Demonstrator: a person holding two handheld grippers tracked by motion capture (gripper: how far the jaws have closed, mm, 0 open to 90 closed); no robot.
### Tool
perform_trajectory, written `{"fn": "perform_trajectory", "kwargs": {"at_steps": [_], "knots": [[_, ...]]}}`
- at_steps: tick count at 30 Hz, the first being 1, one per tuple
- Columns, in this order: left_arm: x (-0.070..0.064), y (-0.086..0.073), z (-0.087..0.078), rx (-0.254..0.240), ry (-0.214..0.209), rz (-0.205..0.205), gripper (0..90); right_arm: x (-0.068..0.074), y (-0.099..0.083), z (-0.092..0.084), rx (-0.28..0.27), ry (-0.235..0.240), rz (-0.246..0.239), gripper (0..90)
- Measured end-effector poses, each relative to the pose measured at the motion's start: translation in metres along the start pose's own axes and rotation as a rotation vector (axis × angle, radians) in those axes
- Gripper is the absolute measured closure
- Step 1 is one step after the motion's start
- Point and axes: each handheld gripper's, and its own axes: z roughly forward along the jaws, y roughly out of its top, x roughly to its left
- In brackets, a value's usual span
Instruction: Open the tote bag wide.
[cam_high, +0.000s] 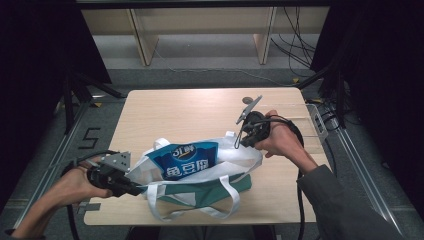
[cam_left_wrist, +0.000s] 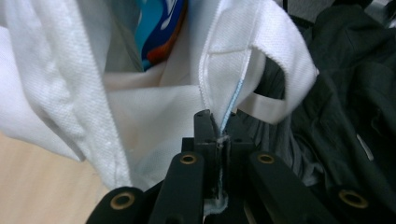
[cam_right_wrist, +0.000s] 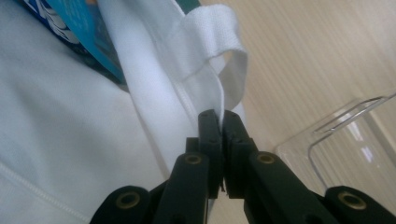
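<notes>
Wooden desk (cam_high: 200, 107) carries a white cloth bag (cam_high: 235, 159) lying near its front edge, mouth gaping. A blue snack packet (cam_high: 190, 161) sits inside. Left claw (cam_high: 136, 190) is clamped tight on the bag's rim at the front-left; right claw (cam_high: 239, 140) is pinched shut on the opposite rim.

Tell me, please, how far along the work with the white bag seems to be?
Done: the blue packet sits inside the white bag. In hand: left gripper and right gripper pinch its rim at opposite ends. Left, probably: lifting or closing it; it lies on the table.
</notes>
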Motion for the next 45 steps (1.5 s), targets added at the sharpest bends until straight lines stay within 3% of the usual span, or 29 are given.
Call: {"fn": "perform_trajectory", "kwargs": {"at_steps": [6,8,13,17,21,26,27,29,31,33,35,39,40,41,45], "knots": [[0.031,-0.029,0.038,-0.023,0.023,-0.101,86.3,0.0,-0.016,0.031,-0.02,0.041,0.03,88.9],[0.039,-0.037,0.048,-0.04,0.022,-0.13,86.3,0.002,-0.023,0.04,-0.027,0.058,0.065,88.9],[0.051,-0.044,0.069,-0.057,0.017,-0.215,86.3,0.005,-0.036,0.065,-0.022,0.028,0.067,88.9],[0.054,-0.045,0.081,-0.018,0.012,-0.224,86.3,0.006,-0.047,0.091,-0.012,0.029,0.108,88.8],[0.057,-0.045,0.091,0.011,0.02,-0.253,86.3,0.005,-0.052,0.108,-0.006,0.019,0.119,88.8],[0.058,-0.044,0.098,0.031,0.046,-0.248,86.2,0.005,-0.052,0.122,-0.008,-0.016,0.116,88.9],[0.06,-0.043,0.096,0.055,0.062,-0.216,86.1,0.004,-0.052,0.125,-0.011,-0.015,0.119,88.9],[0.057,-0.044,0.095,0.041,0.067,-0.247,85.6,0.003,-0.051,0.126,-0.018,-0.025,0.114,88.5],[0.055,-0.044,0.092,0.022,0.075,-0.247,82.6,0.005,-0.052,0.124,-0.03,-0.039,0.124,87.0],[0.052,-0.043,0.087,0.011,0.076,-0.238,75.6,0.007,-0.053,0.119,-0.048,-0.055,0.132,81.2],[0.047,-0.041,0.08,-0.009,0.059,-0.249,64.8,0.007,-0.055,0.108,-0.103,-0.054,0.158,72.8],[0.04,-0.033,0.054,-0.102,0.063,-0.244,53.2,0.013,-0.06,0.085,-0.176,-0.054,0.213,61.5],[0.038,-0.03,0.047,-0.128,0.078,-0.247,51.0,0.014,-0.061,0.079,-0.205,-0.06,0.198,60.2],[0.037,-0.027,0.041,-0.152,0.094,-0.249,49.2,0.018,-0.063,0.073,-0.221,-0.065,0.225,58.5],[0.037,-0.014,0.019,-0.214,0.147,-0.236,45.4,0.035,-0.07,0.054,-0.265,-0.015,0.149,53.0]]}}
